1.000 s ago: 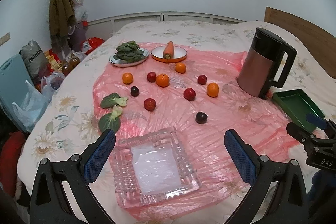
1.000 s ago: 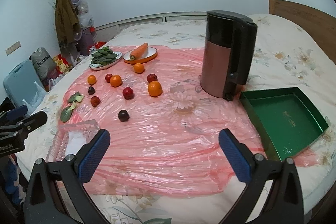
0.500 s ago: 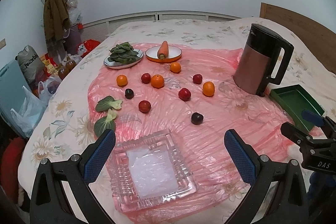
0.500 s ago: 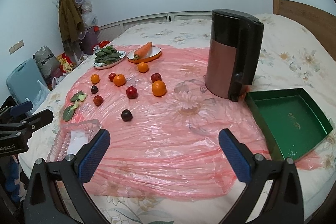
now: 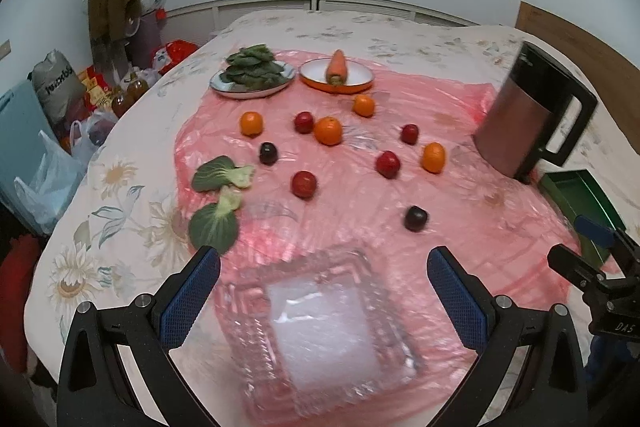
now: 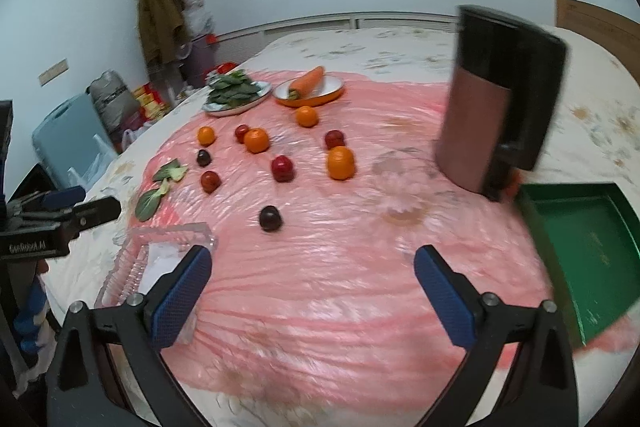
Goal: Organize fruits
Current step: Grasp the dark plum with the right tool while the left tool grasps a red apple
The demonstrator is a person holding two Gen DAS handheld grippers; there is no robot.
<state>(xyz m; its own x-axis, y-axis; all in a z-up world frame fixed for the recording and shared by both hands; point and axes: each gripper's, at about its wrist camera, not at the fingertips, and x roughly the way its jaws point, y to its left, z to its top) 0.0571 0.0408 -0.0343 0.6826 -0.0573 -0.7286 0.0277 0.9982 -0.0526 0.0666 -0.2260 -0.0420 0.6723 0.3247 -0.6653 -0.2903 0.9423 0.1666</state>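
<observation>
Several oranges, red plums and dark plums lie scattered on a pink plastic sheet (image 5: 460,227) on a bed. The nearest dark plum (image 5: 415,218) (image 6: 270,218) lies ahead of both grippers. A clear glass tray (image 5: 320,327) (image 6: 156,259) sits just under my left gripper (image 5: 324,291), which is open and empty. A green tray (image 6: 584,239) (image 5: 576,199) lies at the right. My right gripper (image 6: 312,291) is open and empty above bare sheet.
A brown and black kettle (image 5: 528,119) (image 6: 496,107) stands beside the green tray. A plate of greens (image 5: 252,77) and an orange dish with a carrot (image 5: 337,75) stand at the back. Two loose leaves (image 5: 218,199) lie at the left. Bags stand left of the bed.
Both grippers have moved forward toward the fruit; the glass tray and plums look nearer. Both views are slightly blurred from motion. Nothing has been picked up.
</observation>
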